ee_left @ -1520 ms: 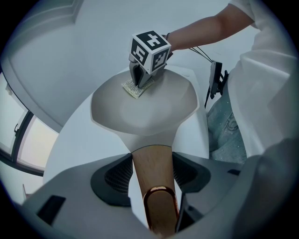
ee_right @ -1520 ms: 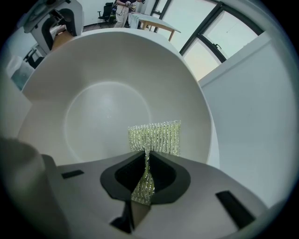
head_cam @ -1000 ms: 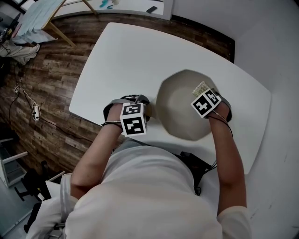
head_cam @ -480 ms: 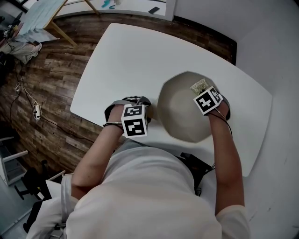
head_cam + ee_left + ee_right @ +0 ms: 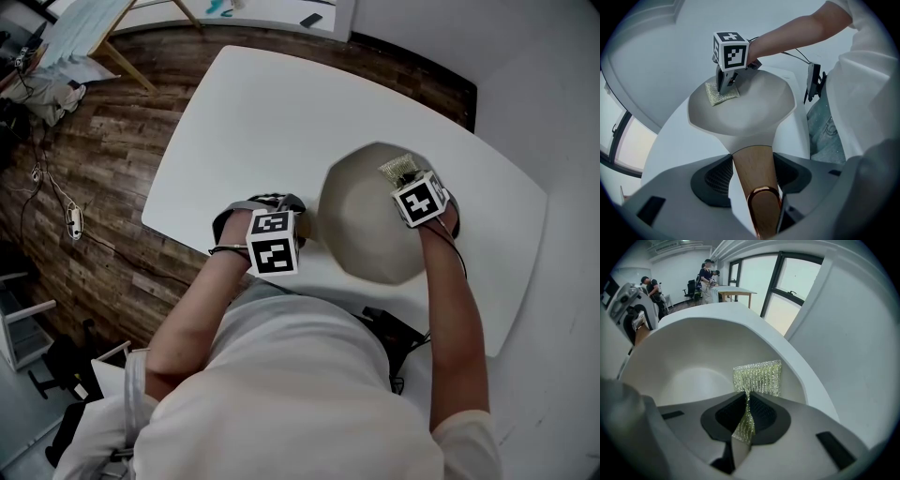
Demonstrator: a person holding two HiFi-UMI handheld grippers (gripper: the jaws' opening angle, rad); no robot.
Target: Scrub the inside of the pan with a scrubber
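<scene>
- Gold mesh scrubber (image 5: 757, 378), pinched tight by the fingers (image 5: 765, 417) of our right gripper (image 5: 745, 417), has crept along the far inner wall of the pan (image 5: 361, 230): scrubbing is underway.
- Our left gripper (image 5: 754, 187) clamps the wooden handle (image 5: 751, 164), steadying it on the desk (image 5: 262, 112).

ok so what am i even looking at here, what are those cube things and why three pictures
No robot: a person holds a two-jaw gripper in each hand, and the marker cubes are parts of those. One picture comes from a camera on the person's head, looking down; the other two from cameras riding on the grippers. On the white table sits a pale pan. The left gripper is shut on its wooden handle, steadying it. The right gripper is shut on a yellow-green mesh scrubber, inside the pan.
</scene>
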